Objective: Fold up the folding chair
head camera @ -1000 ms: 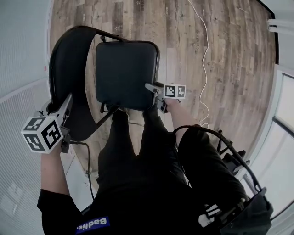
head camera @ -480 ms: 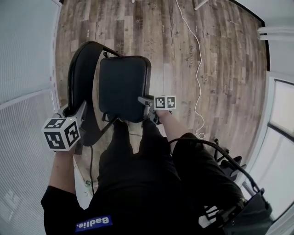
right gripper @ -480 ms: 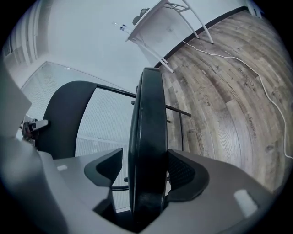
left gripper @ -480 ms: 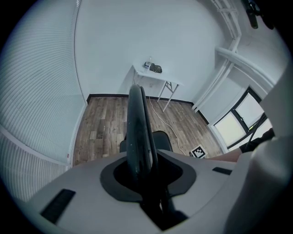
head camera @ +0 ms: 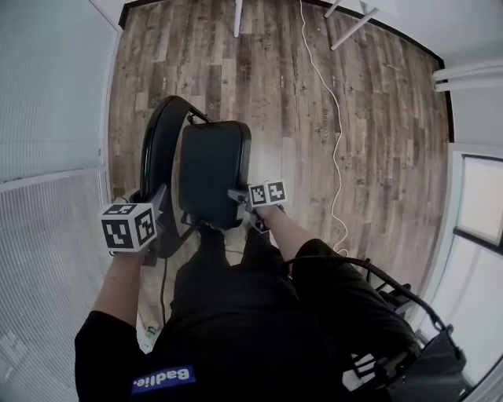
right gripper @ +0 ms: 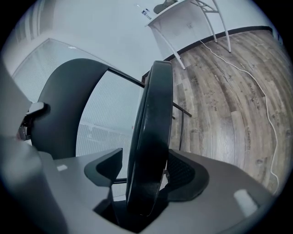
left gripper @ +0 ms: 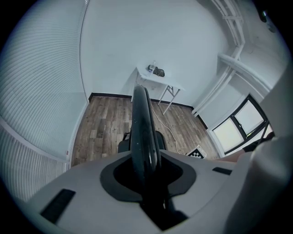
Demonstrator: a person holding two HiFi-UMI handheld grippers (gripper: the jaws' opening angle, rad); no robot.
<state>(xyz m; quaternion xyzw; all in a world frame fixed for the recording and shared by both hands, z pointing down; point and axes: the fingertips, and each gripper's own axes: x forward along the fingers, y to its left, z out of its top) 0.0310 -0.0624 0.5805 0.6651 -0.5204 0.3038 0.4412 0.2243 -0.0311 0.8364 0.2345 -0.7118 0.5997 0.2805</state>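
Note:
The black folding chair stands on the wood floor in front of me. Its curved backrest [head camera: 156,141] is on the left, its padded seat [head camera: 211,166] beside it, tipped up steeply. My left gripper [head camera: 160,206] is shut on the backrest's near edge, and the left gripper view shows the backrest rim [left gripper: 143,128] clamped in that gripper [left gripper: 147,172]. My right gripper [head camera: 237,196] is shut on the seat's near right edge. In the right gripper view the seat [right gripper: 154,132] stands edge-on in that gripper [right gripper: 146,180], the backrest [right gripper: 64,105] at its left.
A white cable [head camera: 334,118] snakes over the floor at the right. White table legs [head camera: 346,16] stand at the far end, and the table [left gripper: 158,77] shows against the wall. A black metal frame [head camera: 393,314] sits at my lower right. Ribbed panels line the left side.
Both grippers have risen, the right one more. The seat has swung up toward the backrest and now looks narrower. The right jaws have closed in on the seat edge.

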